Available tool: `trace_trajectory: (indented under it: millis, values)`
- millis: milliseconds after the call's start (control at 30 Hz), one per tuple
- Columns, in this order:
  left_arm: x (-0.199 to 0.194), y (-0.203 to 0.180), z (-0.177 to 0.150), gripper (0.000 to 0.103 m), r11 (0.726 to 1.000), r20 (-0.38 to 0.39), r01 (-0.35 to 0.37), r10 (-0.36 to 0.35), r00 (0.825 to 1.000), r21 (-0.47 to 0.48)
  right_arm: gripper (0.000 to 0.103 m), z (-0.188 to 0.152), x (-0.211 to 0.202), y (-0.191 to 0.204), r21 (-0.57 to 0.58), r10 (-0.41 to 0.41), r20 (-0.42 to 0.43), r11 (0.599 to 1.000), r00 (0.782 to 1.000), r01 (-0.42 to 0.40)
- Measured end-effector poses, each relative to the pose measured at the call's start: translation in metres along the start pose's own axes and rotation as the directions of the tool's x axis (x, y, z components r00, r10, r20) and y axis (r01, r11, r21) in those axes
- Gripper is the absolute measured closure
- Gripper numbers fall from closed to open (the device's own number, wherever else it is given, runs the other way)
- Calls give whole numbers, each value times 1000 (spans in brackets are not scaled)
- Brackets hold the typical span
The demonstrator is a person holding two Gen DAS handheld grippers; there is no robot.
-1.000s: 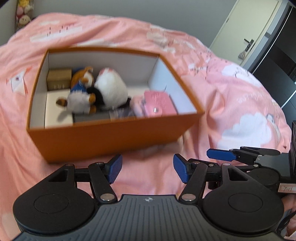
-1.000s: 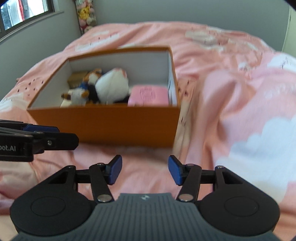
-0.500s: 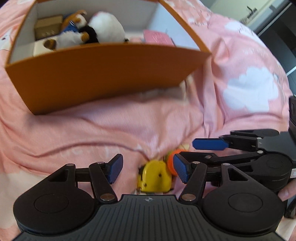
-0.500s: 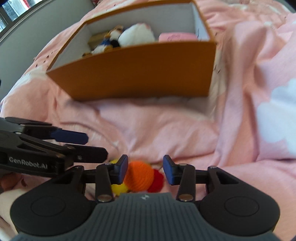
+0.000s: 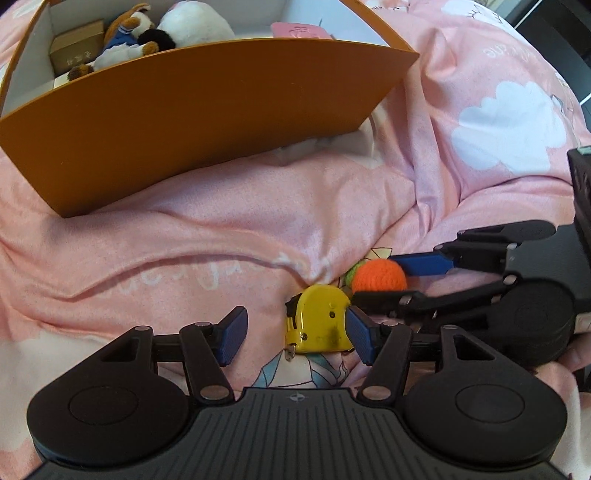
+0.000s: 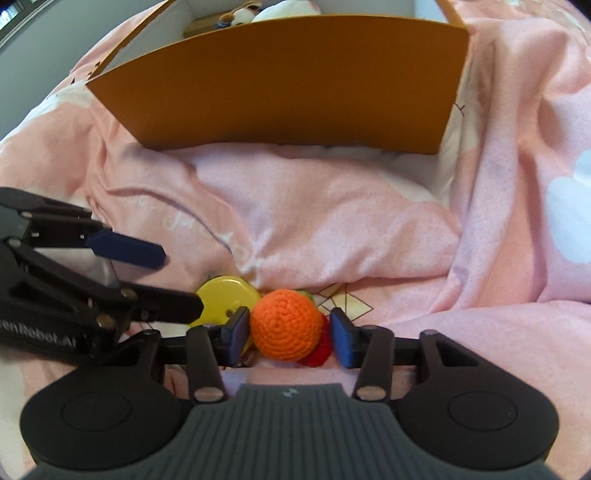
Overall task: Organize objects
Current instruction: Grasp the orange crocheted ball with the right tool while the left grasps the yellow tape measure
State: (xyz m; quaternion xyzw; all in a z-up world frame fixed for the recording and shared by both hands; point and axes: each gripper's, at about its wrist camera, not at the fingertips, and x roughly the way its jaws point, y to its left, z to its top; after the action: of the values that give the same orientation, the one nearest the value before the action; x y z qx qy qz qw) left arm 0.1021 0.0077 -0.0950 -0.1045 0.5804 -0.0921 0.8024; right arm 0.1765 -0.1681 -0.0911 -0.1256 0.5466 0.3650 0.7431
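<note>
A yellow tape measure (image 5: 320, 320) lies on the pink bedcover, just inside my left gripper's right finger. My left gripper (image 5: 295, 334) is open around it. An orange crocheted ball (image 6: 287, 324) with red and green bits lies beside the tape measure (image 6: 225, 297), between the open fingers of my right gripper (image 6: 290, 338). The ball also shows in the left wrist view (image 5: 378, 276). An orange box (image 5: 207, 110) stands farther back, holding plush toys (image 5: 177, 33), a small brown carton (image 5: 75, 51) and a pink item (image 5: 301, 29).
The pink bedcover (image 6: 332, 221) is rumpled into folds between the grippers and the box (image 6: 295, 81). A grey wall (image 6: 44, 44) is at the left. The two grippers sit close together, the right one visible in the left wrist view (image 5: 424, 277).
Both grippers have dropped down and tilted toward the bedcover. The tape measure and the orange ball have come into view and now sit between the open fingers. The box has slid upward in view.
</note>
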Motion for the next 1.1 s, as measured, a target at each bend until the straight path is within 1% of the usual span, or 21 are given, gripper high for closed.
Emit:
trace_trajectory:
  millis: [33, 100, 167, 267, 333, 433, 567, 700, 767, 933, 1100]
  values:
    - [0, -2, 0, 29, 1000, 1, -2, 2, 1000, 9, 59, 1, -3, -3, 13, 4, 15, 1000, 1000, -4]
    - [2, -8, -1, 28, 999, 0, -11, 11, 1000, 43, 59, 0, -11, -8, 42, 0, 49, 999, 999, -2]
    - [6, -18, -2, 28, 994, 0, -46, 46, 999, 95, 59, 1, -19, -13, 64, -40, 94, 997, 995, 34]
    - [14, -34, -3, 28, 978, 2, -99, 101, 995, 183, 59, 4, -28, -22, 113, -88, 151, 991, 985, 71]
    - [19, -41, -4, 28, 970, 3, -117, 119, 993, 215, 59, 5, -29, -28, 142, -88, 151, 988, 985, 67]
    - [28, -46, -5, 28, 963, -14, -118, 125, 992, 241, 59, 4, -23, -31, 152, -82, 128, 986, 988, 62]
    - [42, -43, -7, 28, 969, -67, -97, 115, 991, 229, 59, 3, -23, -29, 140, -86, 126, 988, 988, 68]
    - [44, -40, -7, 28, 971, -76, -93, 112, 991, 218, 59, 3, -20, -28, 137, -90, 124, 988, 988, 72]
    - [43, -39, -8, 38, 972, -69, -88, 105, 992, 217, 59, 4, -19, -27, 136, -91, 123, 988, 988, 74]
    - [36, -28, -11, 39, 985, -43, -54, 62, 997, 164, 59, 4, -18, -27, 138, -91, 124, 988, 988, 74]
    - [19, -20, -13, 39, 990, 40, -70, 65, 997, 123, 59, 2, -20, -28, 143, -89, 129, 987, 988, 71]
